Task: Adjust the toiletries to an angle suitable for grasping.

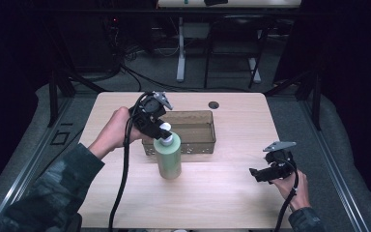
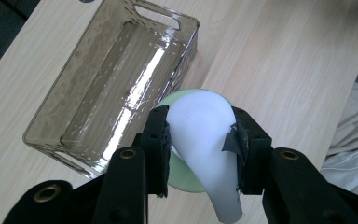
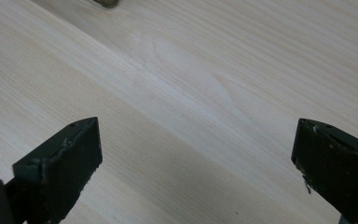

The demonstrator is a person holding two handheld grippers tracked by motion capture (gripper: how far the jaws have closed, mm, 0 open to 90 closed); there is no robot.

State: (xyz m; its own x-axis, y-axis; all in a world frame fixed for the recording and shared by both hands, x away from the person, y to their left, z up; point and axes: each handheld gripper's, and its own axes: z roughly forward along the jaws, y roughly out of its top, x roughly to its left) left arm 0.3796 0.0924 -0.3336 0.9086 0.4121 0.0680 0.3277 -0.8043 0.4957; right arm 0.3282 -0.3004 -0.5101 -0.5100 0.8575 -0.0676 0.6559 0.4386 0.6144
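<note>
A pale green bottle (image 1: 168,157) with a white pump head (image 2: 203,135) stands upright on the wooden table (image 1: 222,193), just in front of a clear brown plastic bin (image 1: 193,126). My left gripper (image 1: 160,129) is shut on the pump head, its two black pads pressing on either side of it (image 2: 200,149). The bin (image 2: 116,79) lies empty beyond the bottle. My right gripper (image 1: 257,175) rests low over the table at the front right, jaws spread wide with only bare wood between them (image 3: 196,168).
A small round hole (image 1: 213,104) sits in the tabletop behind the bin. Desk legs and cables stand on the dark floor beyond the table's far edge. A white cloth (image 2: 354,135) lies off the table's edge in the left gripper view.
</note>
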